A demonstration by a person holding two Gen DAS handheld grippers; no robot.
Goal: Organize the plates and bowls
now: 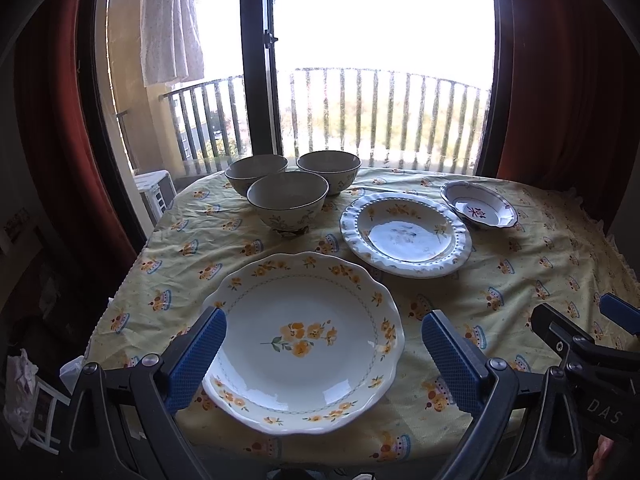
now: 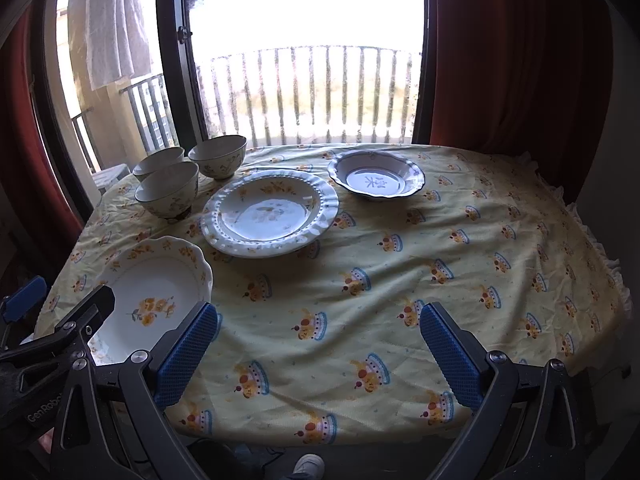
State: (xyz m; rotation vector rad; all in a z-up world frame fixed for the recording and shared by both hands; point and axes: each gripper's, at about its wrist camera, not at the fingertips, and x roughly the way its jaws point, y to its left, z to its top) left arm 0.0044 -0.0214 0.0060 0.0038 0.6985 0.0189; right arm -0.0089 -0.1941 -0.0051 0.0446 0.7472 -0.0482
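Observation:
A scalloped plate with yellow flowers (image 1: 304,340) (image 2: 154,294) lies at the table's near left edge, between the open fingers of my left gripper (image 1: 324,354), which hovers above it without touching. Behind it sits a white ribbed plate (image 1: 406,234) (image 2: 270,212), and further right a small blue-rimmed dish (image 1: 480,209) (image 2: 376,178). Three flowered bowls (image 1: 288,202) (image 2: 168,190) cluster at the far left. My right gripper (image 2: 318,350) stands open over bare cloth near the front edge, with nothing between its fingers. It also shows at the right edge of the left wrist view, right gripper (image 1: 580,332).
A yellow tablecloth (image 2: 400,264) with a printed pattern covers the table. Red curtains (image 2: 500,52) hang either side of a balcony window behind the table. A white shoe (image 2: 308,466) shows below the front edge. The right half of the cloth carries no dishes.

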